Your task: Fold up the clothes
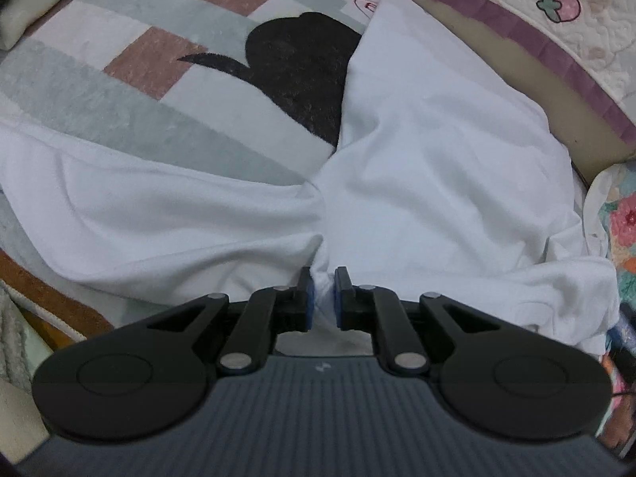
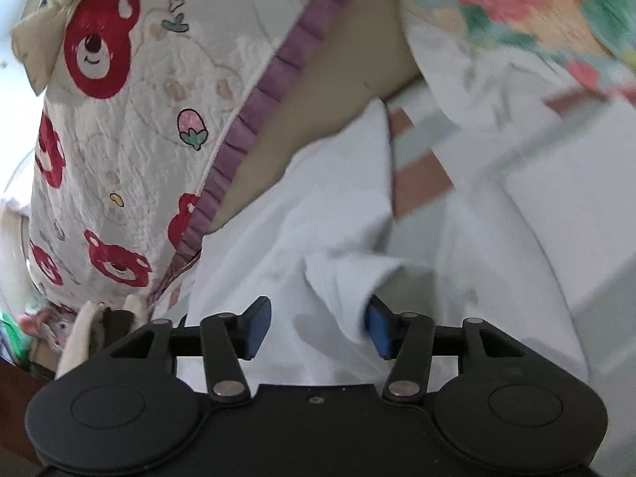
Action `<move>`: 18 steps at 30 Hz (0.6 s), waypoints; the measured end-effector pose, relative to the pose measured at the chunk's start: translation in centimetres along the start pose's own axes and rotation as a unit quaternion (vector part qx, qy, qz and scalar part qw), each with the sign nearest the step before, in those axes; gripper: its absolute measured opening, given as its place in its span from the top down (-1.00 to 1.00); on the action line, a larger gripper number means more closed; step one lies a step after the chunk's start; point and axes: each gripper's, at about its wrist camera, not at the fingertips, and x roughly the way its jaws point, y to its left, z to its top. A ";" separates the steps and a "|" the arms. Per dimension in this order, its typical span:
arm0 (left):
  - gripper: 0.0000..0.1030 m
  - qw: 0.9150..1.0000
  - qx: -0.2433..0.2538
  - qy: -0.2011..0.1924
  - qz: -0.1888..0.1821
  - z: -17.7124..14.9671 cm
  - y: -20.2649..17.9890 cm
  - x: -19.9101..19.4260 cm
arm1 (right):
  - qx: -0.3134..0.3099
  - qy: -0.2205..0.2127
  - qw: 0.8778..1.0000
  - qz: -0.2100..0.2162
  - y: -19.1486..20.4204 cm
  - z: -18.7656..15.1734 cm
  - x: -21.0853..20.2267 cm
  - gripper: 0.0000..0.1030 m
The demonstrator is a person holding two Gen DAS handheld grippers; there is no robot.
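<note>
A white garment [image 1: 417, 151] lies spread and creased on a patterned blanket [image 1: 119, 91] with grey, white and brown blocks and a black shape. My left gripper [image 1: 322, 298] is shut on a pinched fold of the white garment at its near edge. In the right wrist view the same white garment [image 2: 318, 238] fills the middle. My right gripper [image 2: 318, 326] is open, its blue pads on either side of a raised fold of the cloth, not clamping it.
A quilted cover with red bears and a purple frill [image 2: 119, 139] lies to the left in the right wrist view and at the far right in the left wrist view [image 1: 556, 12]. A floral fabric [image 2: 536, 8] lies at the top right.
</note>
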 end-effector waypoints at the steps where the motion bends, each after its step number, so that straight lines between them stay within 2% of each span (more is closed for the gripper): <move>1: 0.81 1.000 0.001 0.000 0.001 0.0 -0.1 0.0 | 0.003 0.003 1.000 0.003 -0.4 -0.8 -0.3 -0.11; 5: 0.80 1.000 0.012 -0.003 0.004 0.0 -0.3 -0.2 | 0.002 0.013 1.000 0.025 -1.6 -3.9 -0.2 -0.11; 8: 0.81 1.000 0.017 -0.004 0.005 0.1 -0.2 -0.4 | -0.016 0.027 0.999 0.022 -1.5 -5.1 1.1 -0.11; 10: 0.80 1.000 0.021 -0.003 0.007 -0.1 -0.2 -0.3 | -0.039 0.029 0.999 0.012 -1.2 -5.2 2.2 -0.12; 15: 0.80 1.000 0.022 -0.003 0.011 -0.6 -0.2 0.1 | -0.039 0.056 0.998 0.007 -1.4 -4.7 5.1 -0.15; 16: 0.79 1.000 0.026 -0.006 0.013 -0.7 -0.2 0.1 | -0.045 0.062 0.997 0.009 -1.3 -4.8 5.3 -0.05; 17: 0.79 0.999 0.034 -0.010 0.015 -0.8 -0.4 0.0 | -0.050 0.051 0.997 0.010 -1.0 -4.9 4.9 0.27; 18: 0.79 0.999 0.046 -0.017 0.020 -0.9 -0.7 -0.2 | -0.062 0.037 0.997 0.027 -0.4 -5.0 4.1 0.44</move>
